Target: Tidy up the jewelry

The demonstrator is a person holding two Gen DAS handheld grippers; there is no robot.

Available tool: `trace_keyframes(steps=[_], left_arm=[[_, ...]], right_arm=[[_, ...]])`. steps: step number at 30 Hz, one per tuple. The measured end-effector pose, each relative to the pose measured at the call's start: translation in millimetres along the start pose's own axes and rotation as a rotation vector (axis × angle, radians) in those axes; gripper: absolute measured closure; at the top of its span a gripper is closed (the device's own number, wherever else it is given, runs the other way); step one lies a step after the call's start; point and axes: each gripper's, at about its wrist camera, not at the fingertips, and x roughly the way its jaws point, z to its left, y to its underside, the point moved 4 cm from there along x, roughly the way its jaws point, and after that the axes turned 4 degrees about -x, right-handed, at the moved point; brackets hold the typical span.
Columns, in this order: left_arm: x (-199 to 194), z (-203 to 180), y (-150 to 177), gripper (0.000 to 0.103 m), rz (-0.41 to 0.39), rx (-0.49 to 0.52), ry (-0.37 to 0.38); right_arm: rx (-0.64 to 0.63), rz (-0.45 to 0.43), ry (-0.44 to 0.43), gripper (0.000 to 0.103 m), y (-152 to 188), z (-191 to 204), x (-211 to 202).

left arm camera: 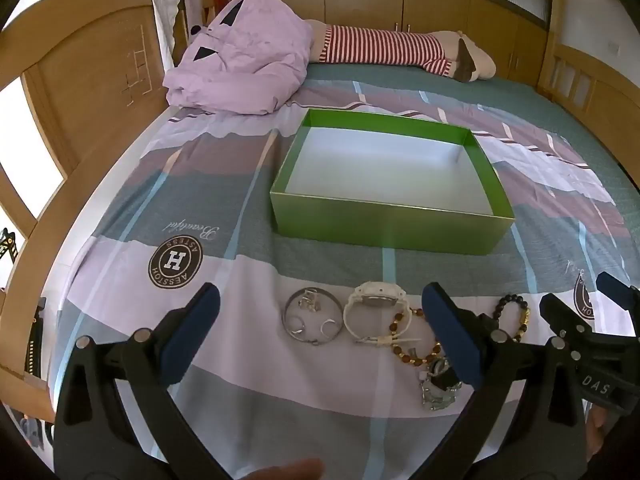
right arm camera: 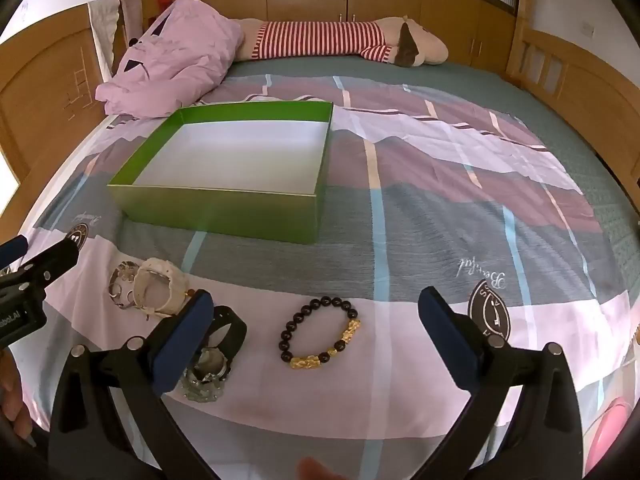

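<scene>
An empty green box with a white inside sits on the bed. In front of it lie a silver bangle with rings, a white watch, an amber bead bracelet, a black and silver watch and a black and gold bead bracelet. My left gripper is open and empty above the bangle and white watch. My right gripper is open and empty around the black and gold bracelet, above it.
The bed has a striped sheet. A crumpled purple quilt and a long plush toy in a red-striped shirt lie at the far end. Wooden bed rails stand at both sides.
</scene>
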Motion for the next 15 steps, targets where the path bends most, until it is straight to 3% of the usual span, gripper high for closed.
trace_keyframes(steps=[15], left_arm=[[0.0,0.2,0.0,0.002,0.003,-0.004,0.002]], right_arm=[[0.000,0.002,-0.008,0.001,-1.8,9.1,-2.2]])
